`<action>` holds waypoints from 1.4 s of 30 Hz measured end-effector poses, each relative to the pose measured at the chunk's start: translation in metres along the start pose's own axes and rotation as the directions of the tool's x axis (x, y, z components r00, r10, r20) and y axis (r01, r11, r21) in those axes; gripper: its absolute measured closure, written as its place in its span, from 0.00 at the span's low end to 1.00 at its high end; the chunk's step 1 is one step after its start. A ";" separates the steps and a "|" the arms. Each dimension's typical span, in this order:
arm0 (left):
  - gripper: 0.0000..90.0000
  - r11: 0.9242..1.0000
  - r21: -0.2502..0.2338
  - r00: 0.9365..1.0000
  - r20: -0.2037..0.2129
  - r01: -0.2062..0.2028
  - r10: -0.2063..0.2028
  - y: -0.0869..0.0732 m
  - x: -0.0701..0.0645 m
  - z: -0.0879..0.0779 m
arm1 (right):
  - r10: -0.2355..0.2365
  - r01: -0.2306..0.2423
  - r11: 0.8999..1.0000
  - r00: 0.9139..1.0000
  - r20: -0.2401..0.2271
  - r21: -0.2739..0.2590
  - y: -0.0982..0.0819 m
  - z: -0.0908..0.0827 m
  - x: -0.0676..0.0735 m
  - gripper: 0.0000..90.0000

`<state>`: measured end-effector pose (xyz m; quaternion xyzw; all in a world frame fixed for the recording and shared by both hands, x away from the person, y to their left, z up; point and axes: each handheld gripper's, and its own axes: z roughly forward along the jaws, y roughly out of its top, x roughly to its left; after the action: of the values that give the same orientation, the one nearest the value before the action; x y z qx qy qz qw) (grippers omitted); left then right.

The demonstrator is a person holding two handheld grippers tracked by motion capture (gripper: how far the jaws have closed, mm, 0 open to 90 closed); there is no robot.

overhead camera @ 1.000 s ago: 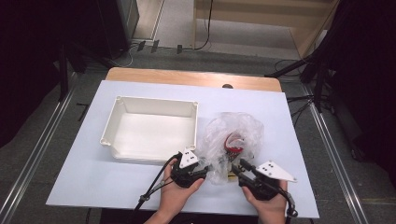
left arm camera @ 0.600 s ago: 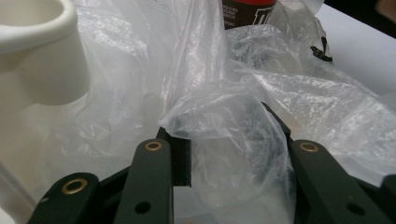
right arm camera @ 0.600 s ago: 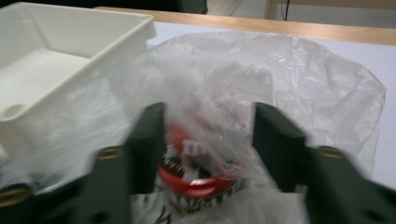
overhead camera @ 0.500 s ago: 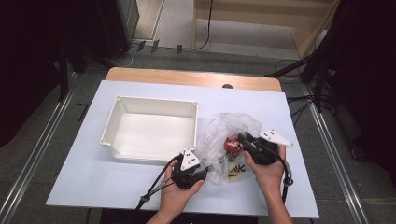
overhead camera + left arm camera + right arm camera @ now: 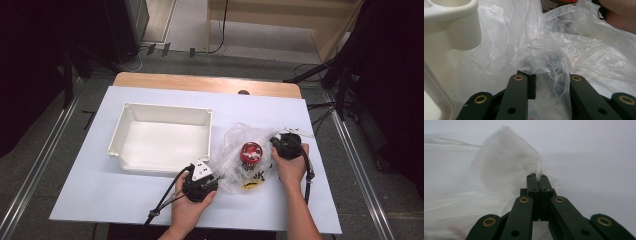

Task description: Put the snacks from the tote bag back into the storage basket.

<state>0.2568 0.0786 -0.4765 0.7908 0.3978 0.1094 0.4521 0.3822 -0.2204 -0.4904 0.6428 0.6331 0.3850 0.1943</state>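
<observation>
A crumpled clear plastic bag [image 5: 231, 142] lies on the white table right of the tray, with a red-lidded jar [image 5: 251, 151] inside it. My left gripper [image 5: 215, 175] sits at the bag's near left corner. In the left gripper view its jaws [image 5: 551, 80] have just been closing and still stand apart, with loose bag film [image 5: 564, 50] bunched between them. My right gripper [image 5: 276, 142] is at the bag's right edge. Its jaws [image 5: 538, 177] have just closed and pinch a thin fold of the bag [image 5: 506, 157] at their tips.
An empty white plastic tray [image 5: 165, 111] stands left of the bag; its rounded corner [image 5: 451, 25] is close beside my left gripper. Something yellow-labelled [image 5: 252, 181] lies in the bag near the front. A wooden strip [image 5: 205, 82] borders the table's far edge.
My right gripper moved from the table's front edge away along the bag's right side and shut on its film. The left hand stayed put at the bag's near left corner.
</observation>
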 end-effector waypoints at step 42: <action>0.81 1.000 -0.005 1.000 0.000 0.013 -0.013 0.000 0.001 -0.001 | -0.090 0.093 0.994 0.994 -0.065 0.049 -0.077 -0.094 0.007 0.99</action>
<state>0.2569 0.0802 -0.4764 0.7871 0.4028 0.1072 0.4546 0.2607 -0.2266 -0.4860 0.6055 0.6775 0.3790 0.1751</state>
